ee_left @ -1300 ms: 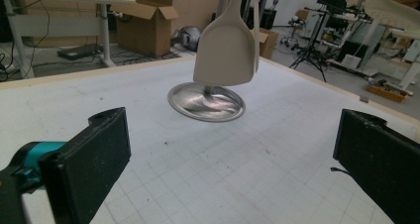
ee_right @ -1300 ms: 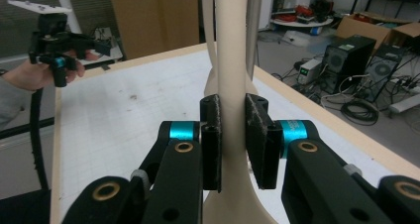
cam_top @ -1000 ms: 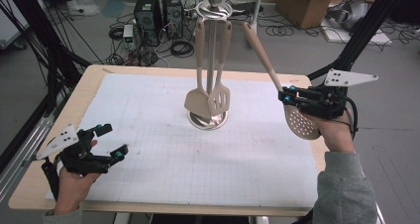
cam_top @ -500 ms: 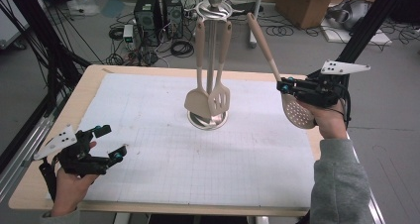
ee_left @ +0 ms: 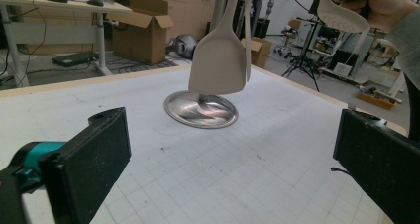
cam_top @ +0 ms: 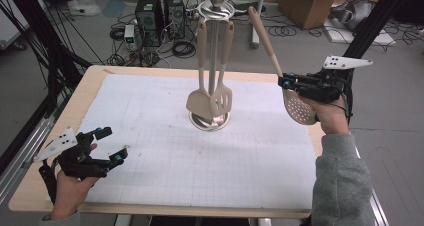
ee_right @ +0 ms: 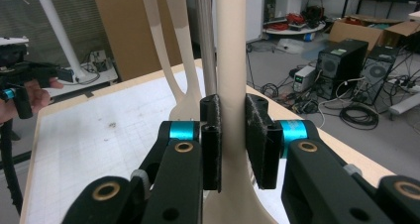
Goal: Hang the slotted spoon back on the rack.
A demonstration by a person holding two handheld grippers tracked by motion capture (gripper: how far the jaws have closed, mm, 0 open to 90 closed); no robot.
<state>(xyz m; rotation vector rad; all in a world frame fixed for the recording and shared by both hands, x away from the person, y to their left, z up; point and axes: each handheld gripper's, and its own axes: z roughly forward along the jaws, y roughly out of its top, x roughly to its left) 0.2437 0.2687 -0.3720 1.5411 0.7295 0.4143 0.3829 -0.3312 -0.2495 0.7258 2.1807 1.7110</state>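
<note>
Beige slotted spoon [cam_top: 298,106] with a perforated bowl, clamped by the black right gripper [cam_top: 286,82], which has teal accents. Two beige spatulas [cam_top: 210,100] hang from a silver metal rack [cam_top: 216,1] at centre. White mat [cam_top: 165,151] with a faint grey grid covers the light wood counter [cam_top: 30,191]. Black left gripper [cam_top: 113,146], near left, carries a grey plate.

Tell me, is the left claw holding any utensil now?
No, the left claw stands open over the table, with nothing between its jaws.
</note>
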